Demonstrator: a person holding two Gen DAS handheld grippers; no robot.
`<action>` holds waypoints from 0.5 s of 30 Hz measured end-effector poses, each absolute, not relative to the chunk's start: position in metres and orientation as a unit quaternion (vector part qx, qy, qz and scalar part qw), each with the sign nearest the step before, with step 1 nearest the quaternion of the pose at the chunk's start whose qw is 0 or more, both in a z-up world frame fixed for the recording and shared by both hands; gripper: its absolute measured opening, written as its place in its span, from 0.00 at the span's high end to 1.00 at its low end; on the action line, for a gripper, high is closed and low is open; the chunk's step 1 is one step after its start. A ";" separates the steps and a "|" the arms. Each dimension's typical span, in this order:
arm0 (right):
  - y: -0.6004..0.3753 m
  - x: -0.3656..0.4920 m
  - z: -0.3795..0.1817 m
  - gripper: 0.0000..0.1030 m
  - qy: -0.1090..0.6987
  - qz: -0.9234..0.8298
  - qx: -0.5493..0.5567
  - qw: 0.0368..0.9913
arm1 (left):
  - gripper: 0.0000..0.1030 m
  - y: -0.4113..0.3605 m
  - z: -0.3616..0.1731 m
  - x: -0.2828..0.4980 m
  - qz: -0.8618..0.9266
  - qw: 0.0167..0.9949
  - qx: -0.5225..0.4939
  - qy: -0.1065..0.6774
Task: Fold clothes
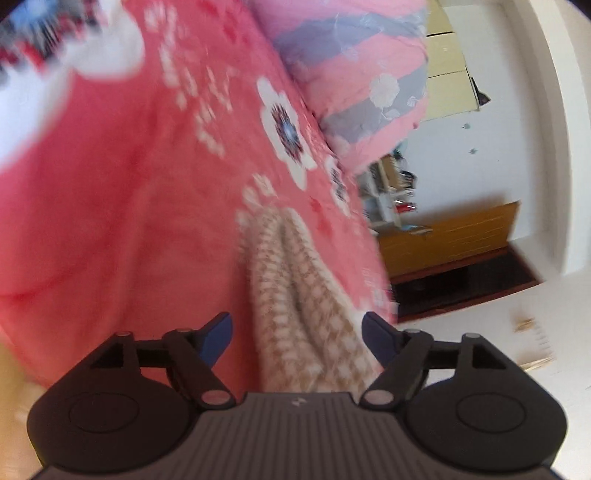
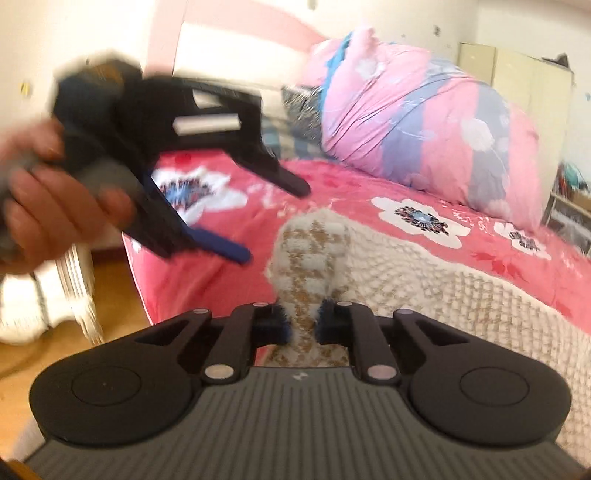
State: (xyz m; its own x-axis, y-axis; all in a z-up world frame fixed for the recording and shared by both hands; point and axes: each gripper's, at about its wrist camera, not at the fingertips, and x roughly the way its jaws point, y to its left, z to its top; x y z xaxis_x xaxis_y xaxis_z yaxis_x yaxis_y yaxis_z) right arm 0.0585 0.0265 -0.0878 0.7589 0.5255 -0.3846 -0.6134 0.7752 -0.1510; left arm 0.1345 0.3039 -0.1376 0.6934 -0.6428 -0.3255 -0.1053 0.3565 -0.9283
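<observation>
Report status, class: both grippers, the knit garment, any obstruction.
Right gripper shut on knit garment. Left gripper open, garment between its fingers. Nothing in the way.

A bed is filling most of both views, its red floral sheet (image 2: pixel 369 199) lying spread across it; a bunched pink-and-grey quilt (image 2: pixel 436 129) is sitting at the far end; a pink headboard (image 2: pixel 236 26) is standing against a white wall (image 1: pixel 491 166); cream wardrobe doors (image 2: pixel 524 81) are showing behind the quilt; a low wooden cabinet (image 1: pixel 450 240) is resting by a dark mat (image 1: pixel 465 284); what is probably a white shelf unit (image 1: pixel 384 199) is blurring beside it; daylight is washing the wooden floor (image 2: pixel 110 295).
</observation>
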 end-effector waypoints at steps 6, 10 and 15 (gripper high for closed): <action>0.023 0.051 -0.085 0.91 0.157 0.307 -0.133 0.929 | 0.13 0.286 -0.144 0.205 -0.206 0.717 -0.542 0.386; 0.021 0.050 -0.081 0.91 0.150 0.304 -0.130 0.932 | 0.13 0.286 -0.147 0.226 -0.210 0.700 -0.553 0.400; 0.016 0.052 -0.079 0.91 0.147 0.306 -0.121 0.933 | 0.12 0.291 -0.150 0.227 -0.222 0.694 -0.574 0.375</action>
